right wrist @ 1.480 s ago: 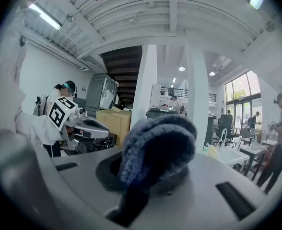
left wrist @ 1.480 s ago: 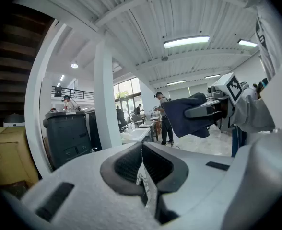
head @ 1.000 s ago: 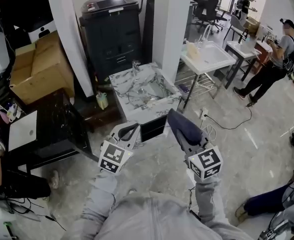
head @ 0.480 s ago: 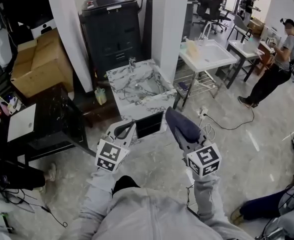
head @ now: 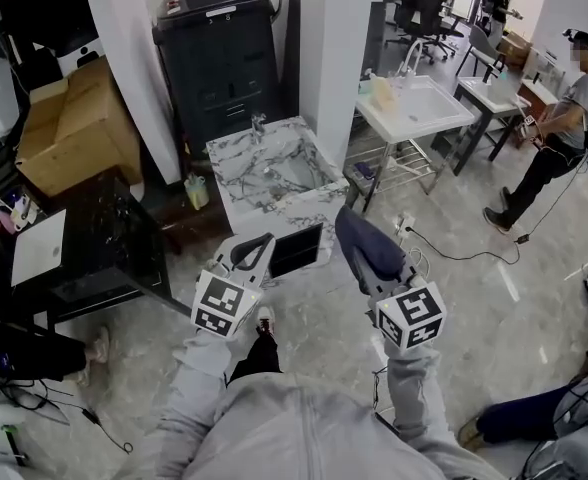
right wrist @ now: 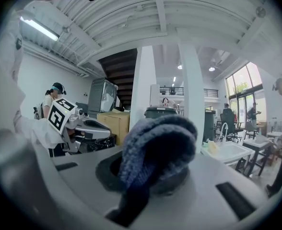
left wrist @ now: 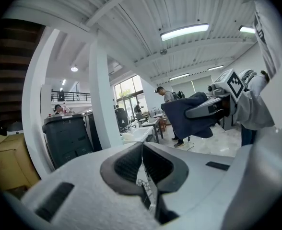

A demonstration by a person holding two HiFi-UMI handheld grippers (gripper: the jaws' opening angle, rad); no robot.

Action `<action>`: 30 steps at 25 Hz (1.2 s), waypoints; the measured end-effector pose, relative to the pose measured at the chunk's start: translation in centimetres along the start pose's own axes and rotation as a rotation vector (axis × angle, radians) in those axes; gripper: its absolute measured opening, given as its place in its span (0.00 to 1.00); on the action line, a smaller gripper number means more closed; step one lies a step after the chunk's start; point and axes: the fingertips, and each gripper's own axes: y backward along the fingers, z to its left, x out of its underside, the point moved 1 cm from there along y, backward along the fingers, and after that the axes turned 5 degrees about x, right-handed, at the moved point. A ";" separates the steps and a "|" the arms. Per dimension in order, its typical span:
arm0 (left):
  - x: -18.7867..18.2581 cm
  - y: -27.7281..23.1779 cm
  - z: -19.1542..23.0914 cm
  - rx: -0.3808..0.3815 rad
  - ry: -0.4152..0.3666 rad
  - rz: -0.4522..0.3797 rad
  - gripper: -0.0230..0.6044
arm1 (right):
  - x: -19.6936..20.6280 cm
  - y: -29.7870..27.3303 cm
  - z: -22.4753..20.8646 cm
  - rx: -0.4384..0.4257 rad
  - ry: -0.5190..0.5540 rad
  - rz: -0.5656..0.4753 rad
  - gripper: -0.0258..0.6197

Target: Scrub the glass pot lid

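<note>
Head view looks down on a person in grey sleeves [head: 199,388] standing on a pale stone floor [head: 314,318], with a gripper in each hand held out in front. The left gripper [head: 258,248] points toward a marble sink [head: 274,208] with a faucet [head: 258,125]. The left gripper view shows its jaws pressed fully together with nothing between them. The right gripper [head: 372,264] is clamped on a dark blue cloth [head: 359,236]. In the right gripper view the cloth bulges up out of the jaws in a thick fold and hangs down over them. Each gripper carries a cube [head: 411,317] faced with black-and-white square markers; these are patterns, not letters, and no other print in the room is large enough to read. Behind the marble sink stand a white pillar [head: 334,48] and a dark machine [head: 224,58], with a cardboard box [head: 69,133] to the left. A white sink [head: 444,118] on a metal frame stands to the right, and another person [head: 554,133] stands well beyond it. The glass pot lid cannot be made out in any view.
</note>
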 end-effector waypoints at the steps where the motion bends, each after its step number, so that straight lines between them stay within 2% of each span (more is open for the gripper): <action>1: 0.1 -0.6 0.2 0.005 0.003 -0.001 0.08 | 0.0 -0.4 -0.4 0.003 0.000 0.000 0.13; 6: 0.9 -3.5 2.7 0.021 0.009 -0.006 0.08 | 0.4 -3.5 -2.0 0.013 0.003 0.006 0.12; 15: 1.3 -9.8 11.0 0.045 -0.010 -0.023 0.08 | -0.9 -12.2 -5.6 0.040 0.024 0.001 0.13; 20: 1.2 -12.9 15.7 0.059 -0.012 -0.026 0.08 | -2.2 -17.3 -7.6 0.054 0.007 -0.004 0.13; 30: 2.6 -17.8 22.5 0.090 0.008 -0.011 0.08 | -2.3 -25.4 -10.3 0.067 -0.026 0.034 0.13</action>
